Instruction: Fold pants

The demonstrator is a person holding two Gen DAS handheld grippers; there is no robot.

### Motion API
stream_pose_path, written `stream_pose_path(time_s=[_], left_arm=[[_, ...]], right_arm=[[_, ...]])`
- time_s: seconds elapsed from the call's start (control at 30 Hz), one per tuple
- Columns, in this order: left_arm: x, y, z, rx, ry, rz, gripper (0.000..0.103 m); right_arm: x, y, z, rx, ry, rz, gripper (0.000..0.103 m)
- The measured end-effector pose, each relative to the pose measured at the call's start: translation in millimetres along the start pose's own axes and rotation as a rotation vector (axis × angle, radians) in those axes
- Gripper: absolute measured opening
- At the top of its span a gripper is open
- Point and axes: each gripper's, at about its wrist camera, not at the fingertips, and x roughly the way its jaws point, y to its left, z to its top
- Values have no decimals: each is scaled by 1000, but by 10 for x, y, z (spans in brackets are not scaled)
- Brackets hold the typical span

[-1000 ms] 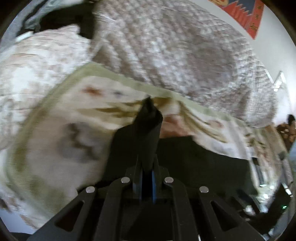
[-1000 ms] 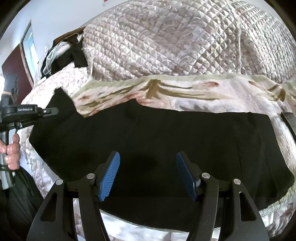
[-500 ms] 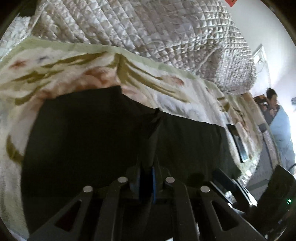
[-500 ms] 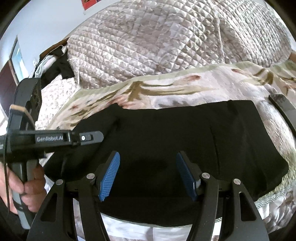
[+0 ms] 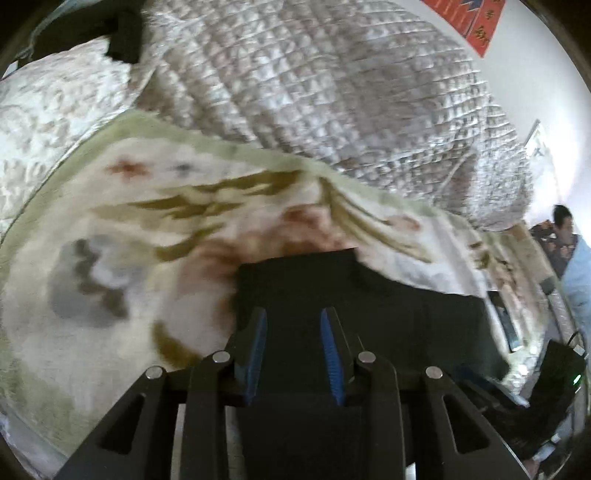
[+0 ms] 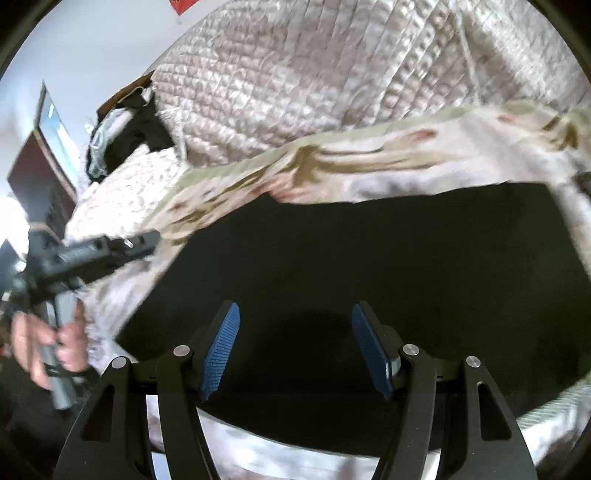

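Parting just now and standing partly open, nothing pinched between the blue pads: left gripper point(image 5: 293, 332), low centre of the left wrist view, hovering over the near left corner of the black pants point(image 5: 369, 302). Lying flat from centre toward lower right, on the flowered blanket point(image 5: 110, 258), with the quilted cover point(image 5: 314, 92) heaped across the top. Judging this to be the letting-go after a fold: lifting straight clear so the pads are not dragging the top layer, then checking that the left edge is lying square. Showing at upper right, a red wall hanging point(image 5: 480, 26) with pale characters, too blurred for reading. Sitting at the far right edge, a person point(image 5: 565, 236).

Standing wide apart and gripping nothing: right gripper point(image 6: 293, 347), bottom centre of the right wrist view, hanging above the near edge of the pants, which are filling the middle and right of the frame. Probably waiting to take the near hem for the coming fold; taking both layers together and keeping the edges aligned being the thing to watch. Appearing at middle left, the other tool held by a hand point(image 6: 48, 347), with pale lettering along its side smeared past reading. Peeking in at the top edge, a red scrap point(image 6: 183, 3), nothing legible.
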Motion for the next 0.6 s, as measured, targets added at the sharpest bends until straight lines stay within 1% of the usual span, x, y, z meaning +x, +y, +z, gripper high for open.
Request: stream_pose_path(time_s=[0.07, 0.13, 0.27, 0.33, 0.37, 0.4, 0.47, 0.5, 0.53, 0.6], left_arm=[[36, 68, -32, 6, 3, 18, 33], [82, 101, -52, 3, 5, 11, 33], [149, 152, -91, 3, 1, 7, 33], [156, 180, -88, 0, -4, 14, 33], [158, 197, -88, -4, -6, 15, 33], [158, 212, -91, -6, -8, 15, 33], [153, 208, -92, 0, -15, 25, 33], [150, 203, -92, 4, -18, 29, 33], [145, 194, -92, 9, -21, 31, 33], [132, 173, -93, 16, -28, 29, 33]], right_arm=[[113, 30, 53, 12, 27, 27, 64], [265, 33, 118, 20, 57, 23, 64], [467, 51, 285, 26, 81, 35, 62], [610, 46, 341, 42, 121, 71, 51], [690, 39, 352, 51, 140, 71, 49], [719, 42, 367, 48, 141, 63, 43], [751, 47, 404, 50, 145, 49, 12], [761, 23, 419, 71, 154, 58, 3], [742, 3, 428, 88, 152, 71, 3], [614, 2, 477, 93, 96, 96, 2]])
